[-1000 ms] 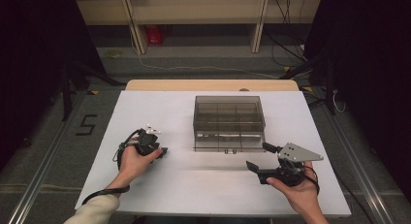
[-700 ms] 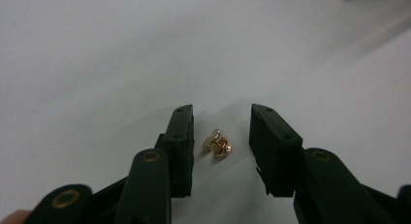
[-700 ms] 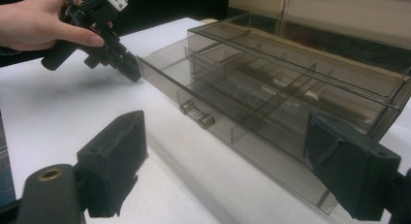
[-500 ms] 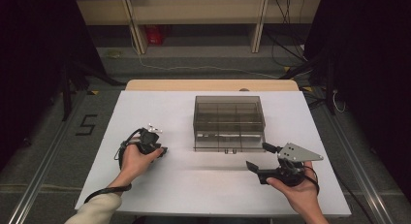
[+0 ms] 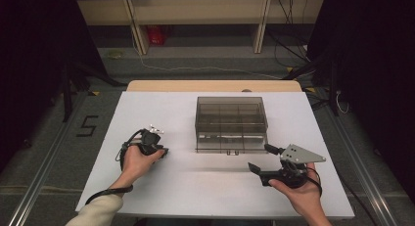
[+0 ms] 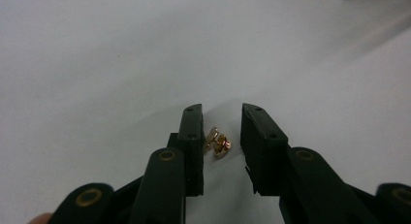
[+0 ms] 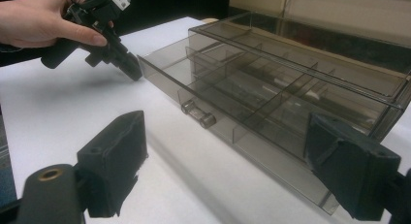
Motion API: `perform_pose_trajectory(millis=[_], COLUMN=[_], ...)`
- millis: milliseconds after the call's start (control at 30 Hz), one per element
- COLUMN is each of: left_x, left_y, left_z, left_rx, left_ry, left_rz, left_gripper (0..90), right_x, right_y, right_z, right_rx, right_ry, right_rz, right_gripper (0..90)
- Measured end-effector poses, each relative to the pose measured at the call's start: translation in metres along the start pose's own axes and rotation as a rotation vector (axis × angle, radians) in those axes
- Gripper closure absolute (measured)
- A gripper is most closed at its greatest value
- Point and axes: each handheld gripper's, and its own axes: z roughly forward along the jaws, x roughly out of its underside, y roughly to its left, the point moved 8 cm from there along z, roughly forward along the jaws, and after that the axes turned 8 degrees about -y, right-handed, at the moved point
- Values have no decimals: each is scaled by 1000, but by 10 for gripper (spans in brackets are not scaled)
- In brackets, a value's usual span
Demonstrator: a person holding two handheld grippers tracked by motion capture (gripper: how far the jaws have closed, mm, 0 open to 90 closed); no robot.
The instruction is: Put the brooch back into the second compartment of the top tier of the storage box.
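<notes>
Small gold metal piece [image 6: 219, 144] lies on the white tabletop [image 5: 147, 113], left of the smoky clear organizer box [image 5: 231, 122] and well apart from it. Shape is hard to read; looks like a small clasp or fitting.

Left hand-held gripper [image 6: 220, 132] straddles the piece. Its jaws have just been closing, narrow gap now, piece between them but the pads [image 6: 191, 136] are not yet pressing on it. It sits closer to the left pad.

To do the pick well, I'd judge: centre the jaws on the piece first, keep the tips down at the tabletop, close slowly. It's tiny and smooth, so an off-centre squeeze will likely flick it out sideways.

Right hand-held gripper [image 7: 225, 166] is spread wide, holding nothing, parked just in front of the box facing its drawer [image 7: 232, 117].

Box: drawer pulled part way out, two small knobs [image 7: 198, 115] on its front, dividers make several compartments. What I can see of them looks empty; a pale streak further back I can't identify.
</notes>
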Motion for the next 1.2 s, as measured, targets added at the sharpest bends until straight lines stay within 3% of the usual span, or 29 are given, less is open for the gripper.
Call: perform_pose_trajectory(millis=[1200], left_x=[0], left_y=[-2], left_z=[0], left_rx=[10], left_ry=[5], left_rz=[27], left_gripper=[784], right_x=[1], right_y=[0], right_z=[0], right_rx=[3], right_ry=[8], right_rz=[3], right_gripper=[169])
